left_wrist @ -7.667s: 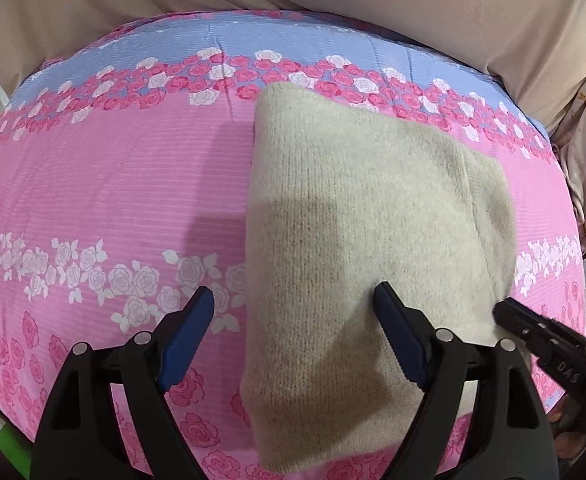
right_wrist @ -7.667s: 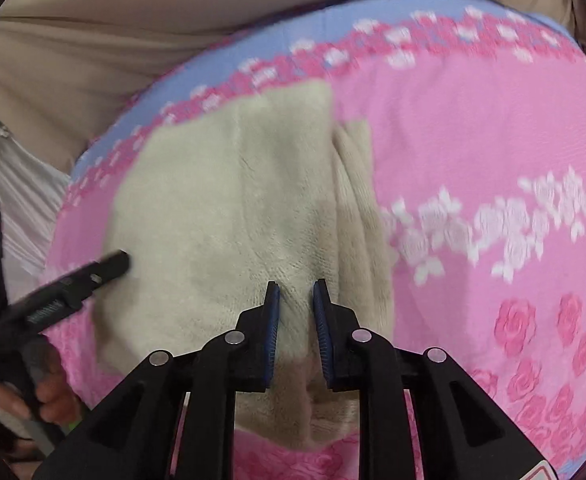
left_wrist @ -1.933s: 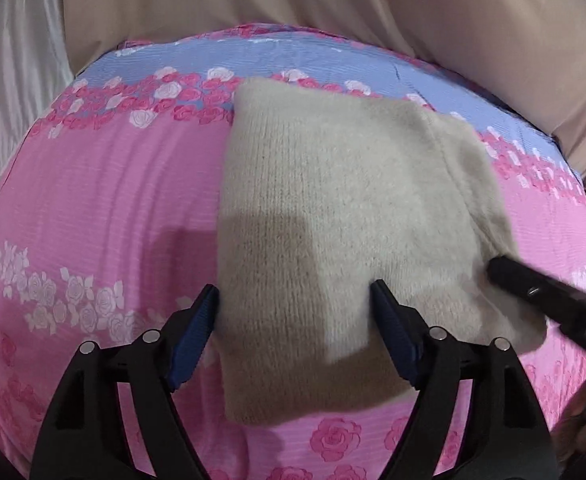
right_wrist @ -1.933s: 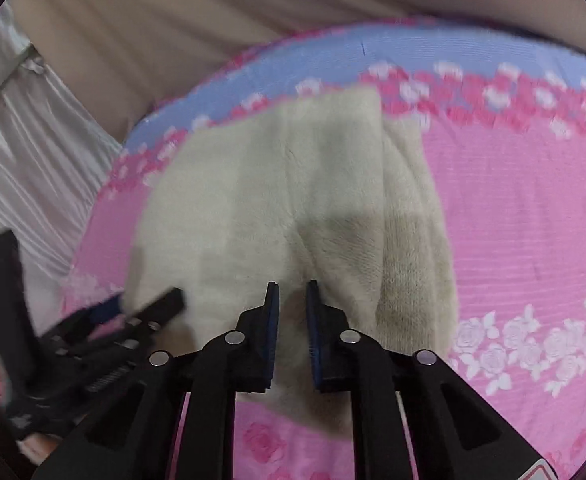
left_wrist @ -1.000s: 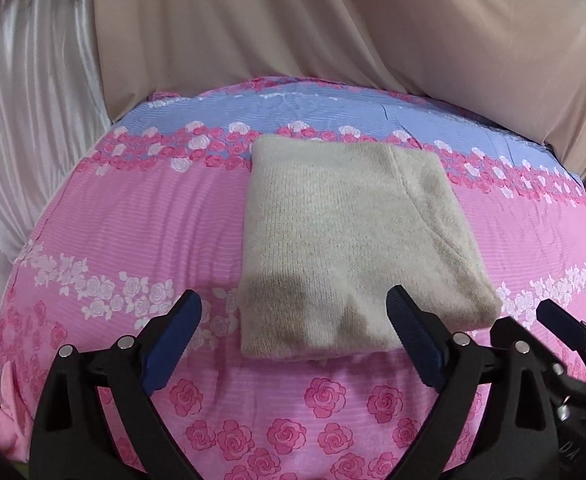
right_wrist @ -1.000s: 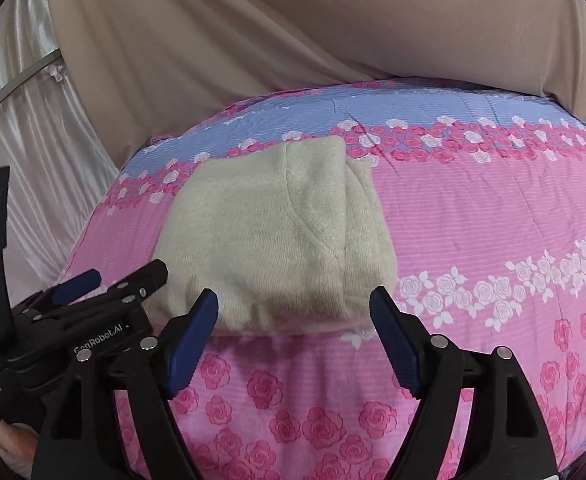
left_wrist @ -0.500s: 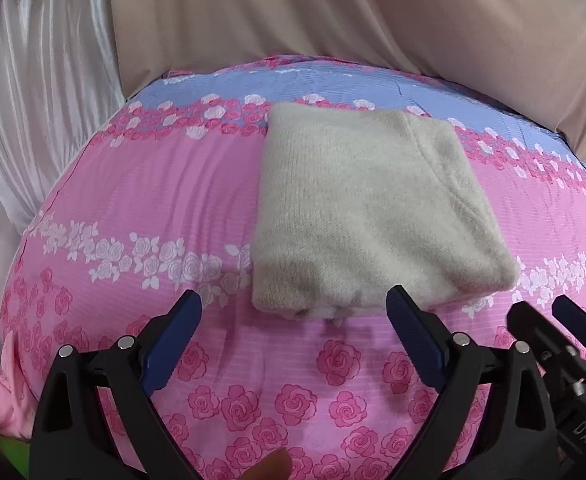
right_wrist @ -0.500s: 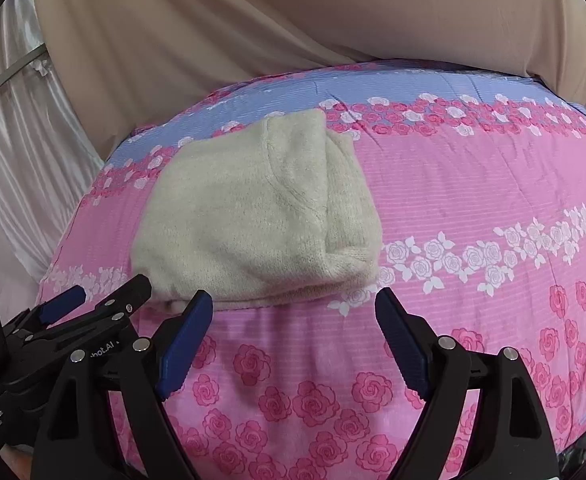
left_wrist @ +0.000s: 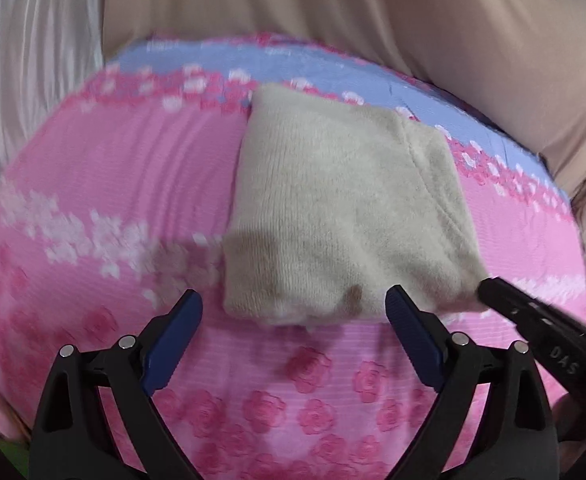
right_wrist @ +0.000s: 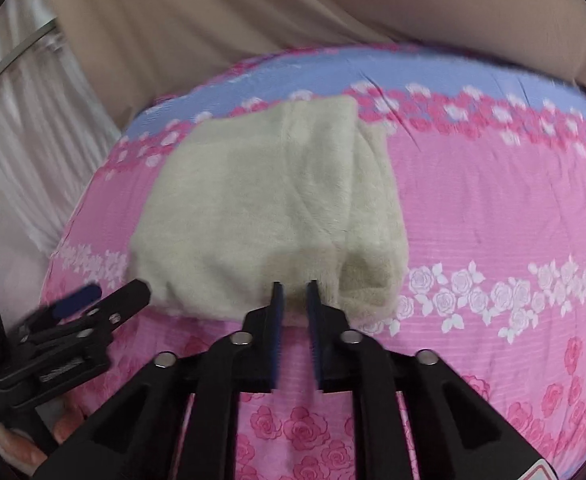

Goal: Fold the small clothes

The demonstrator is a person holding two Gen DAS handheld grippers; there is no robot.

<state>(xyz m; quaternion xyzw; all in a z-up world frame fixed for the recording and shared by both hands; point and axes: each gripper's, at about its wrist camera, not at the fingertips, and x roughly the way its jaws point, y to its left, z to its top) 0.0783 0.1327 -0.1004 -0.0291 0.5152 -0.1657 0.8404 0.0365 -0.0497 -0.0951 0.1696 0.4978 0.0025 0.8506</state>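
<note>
A: Changed since a second ago? Both wrist views closer in and lower than before, beige knit garment (left_wrist: pixel 333 216) bigger in frame, blurred.

B: Garment already a compact folded rectangle on the pink rose-print sheet (left_wrist: pixel 113 168), far edge at the blue band (right_wrist: pixel 333 76). Same shape as a second ago. Looks like another fold or a tidy-up coming, only a guess.

A: Right gripper (right_wrist: pixel 293 292)?

B: Was wide apart, now closing, blue pads down to a narrow gap. Tips right at the garment's near edge. Cloth between the pads or just behind them, cannot tell. No clear pinch yet.

A: Left gripper (left_wrist: pixel 293 312)?

B: Spread wide, holding nothing, pads either side of the near edge and just short of it.

A: Anything else?

B: Beige curtain (left_wrist: pixel 333 12) behind the bed.
</note>
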